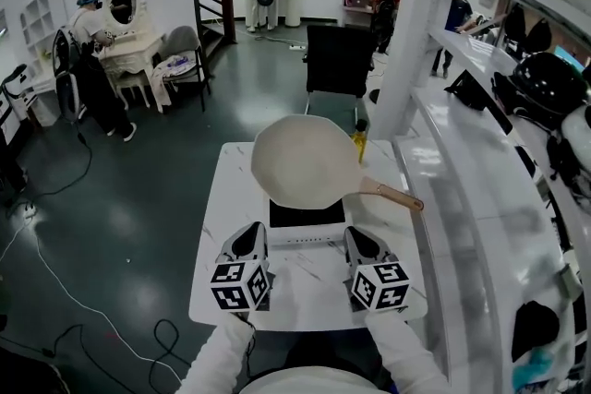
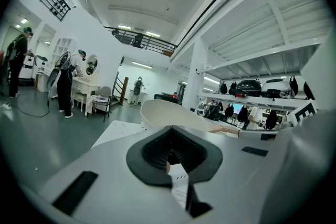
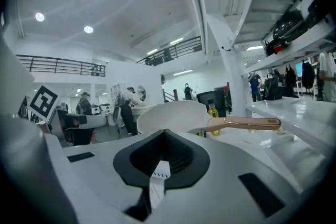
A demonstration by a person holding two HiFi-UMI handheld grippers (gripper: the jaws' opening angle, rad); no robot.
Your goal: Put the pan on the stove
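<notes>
The pan (image 1: 305,163) lies on the stove (image 1: 307,219), shifted toward the stove's far edge, and its handle (image 1: 392,194) reaches out to the right of the stove. The left gripper (image 1: 247,242) and the right gripper (image 1: 362,242) are both clenched on nothing, just in front of the stove. I judge the placing is done. To centre the pan, take the handle and draw it gently toward the stove's near edge.
</notes>
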